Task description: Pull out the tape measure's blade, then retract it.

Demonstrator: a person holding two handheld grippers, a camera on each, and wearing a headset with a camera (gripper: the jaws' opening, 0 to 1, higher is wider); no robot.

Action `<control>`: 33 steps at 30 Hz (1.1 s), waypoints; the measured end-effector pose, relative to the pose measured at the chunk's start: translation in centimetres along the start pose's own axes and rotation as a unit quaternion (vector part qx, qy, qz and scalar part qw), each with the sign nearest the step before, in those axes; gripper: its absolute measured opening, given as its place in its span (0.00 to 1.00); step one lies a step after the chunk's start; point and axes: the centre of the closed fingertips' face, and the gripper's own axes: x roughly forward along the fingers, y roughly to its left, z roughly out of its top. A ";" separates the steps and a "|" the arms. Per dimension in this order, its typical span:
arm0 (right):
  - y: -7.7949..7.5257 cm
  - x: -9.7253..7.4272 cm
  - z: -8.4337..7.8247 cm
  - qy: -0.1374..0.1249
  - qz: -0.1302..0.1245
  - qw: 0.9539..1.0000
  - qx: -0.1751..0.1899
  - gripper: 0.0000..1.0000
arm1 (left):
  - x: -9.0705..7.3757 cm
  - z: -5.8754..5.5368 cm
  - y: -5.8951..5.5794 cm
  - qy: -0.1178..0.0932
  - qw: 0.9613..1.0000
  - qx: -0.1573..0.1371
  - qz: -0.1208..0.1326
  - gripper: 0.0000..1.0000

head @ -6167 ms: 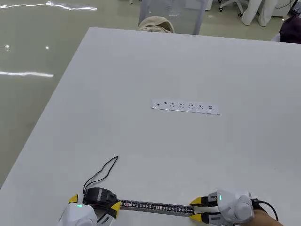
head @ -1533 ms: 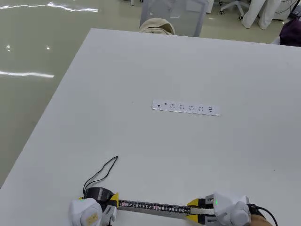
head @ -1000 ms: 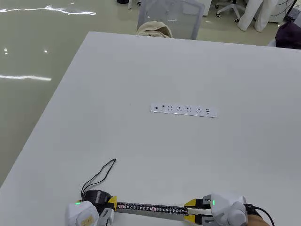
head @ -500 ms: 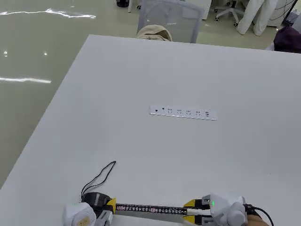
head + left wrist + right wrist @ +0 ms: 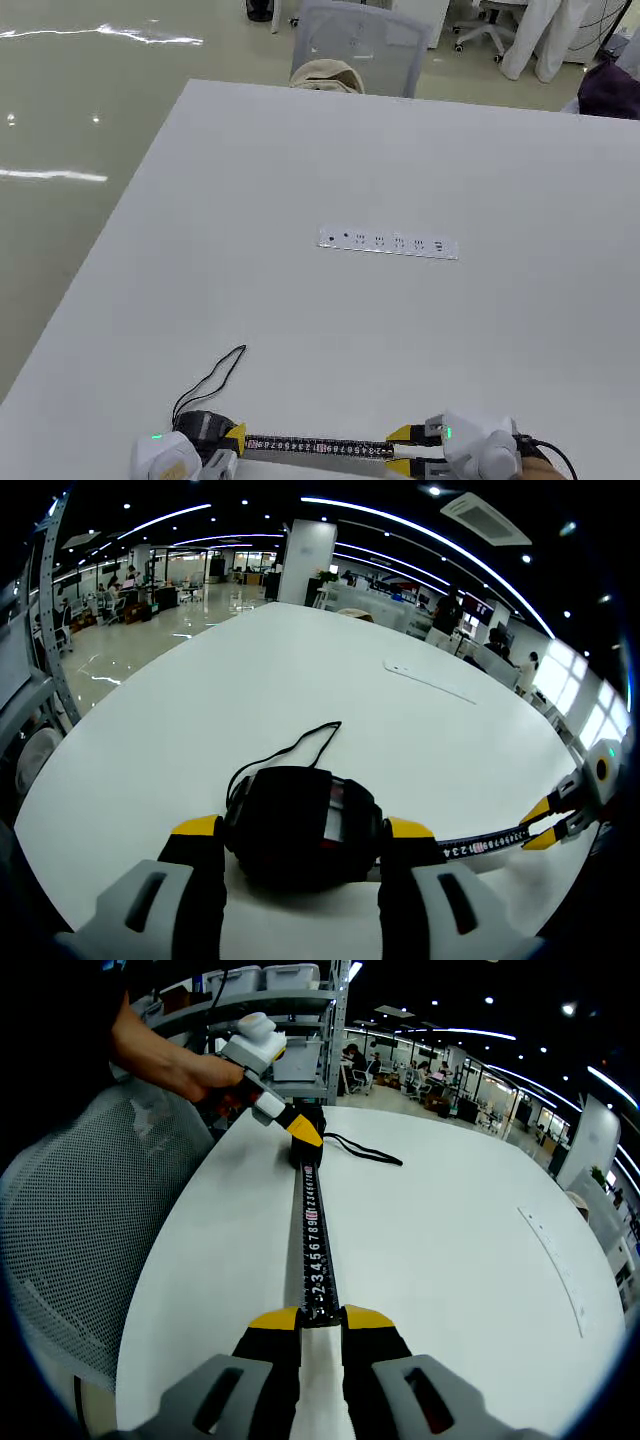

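Tape measure's black case [image 5: 300,815] sits at the near-left edge of the white table [image 5: 330,150], clamped btw the jaws of our left gripper [image 5: 303,830], one yellow tip on each side. Its blade [image 5: 313,1230] is out, running right along the table's near edge w/ the numbers facing up; we can't tell if it touches the surface. Our right gripper [image 5: 322,1318] has its jaws pinched on the blade's free end. A thin black cord [image 5: 212,375] loops from the case toward the far side. Well beyond, mid-table, lies a white power strip [image 5: 388,243]. A grey chair [image 5: 355,45] stands past the far edge.
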 end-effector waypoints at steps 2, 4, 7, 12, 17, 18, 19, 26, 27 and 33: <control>0.0 0.0 0.1 0.000 0.000 1.000 -0.001 0.13 | 0.0 0.1 0.0 -0.001 1.000 -0.002 -0.001 0.58; -0.1 0.0 0.3 0.000 0.000 1.000 -0.001 0.13 | 0.0 0.1 0.0 -0.001 1.000 -0.005 -0.003 0.58; -0.2 0.2 0.3 -0.001 0.000 1.000 -0.002 0.13 | 0.0 0.1 0.1 -0.002 1.000 -0.010 -0.005 0.58; -0.2 0.3 0.4 -0.001 0.001 1.000 -0.005 0.13 | 0.0 0.1 0.2 -0.002 1.000 -0.015 -0.008 0.58; -0.3 0.4 0.6 -0.002 0.000 1.000 -0.007 0.13 | 0.0 0.2 0.2 -0.002 1.000 -0.020 -0.010 0.58; -0.3 0.4 0.6 -0.003 0.000 1.000 -0.007 0.13 | 0.0 0.2 0.2 -0.002 1.000 -0.022 -0.011 0.58; -0.3 0.4 0.8 -0.003 0.000 1.000 -0.007 0.13 | 0.0 0.2 0.2 -0.003 1.000 -0.022 -0.012 0.58; -0.4 0.6 1.2 -0.005 0.002 1.000 -0.009 0.13 | -0.1 0.2 0.2 -0.002 1.000 -0.025 -0.013 0.59; -0.4 0.7 1.2 -0.005 0.003 1.000 -0.009 0.13 | -0.1 0.2 0.2 -0.002 1.000 -0.025 -0.013 0.59; -0.4 0.8 1.3 -0.006 0.004 1.000 -0.009 0.13 | 0.0 0.2 0.3 -0.003 1.000 -0.027 -0.014 0.59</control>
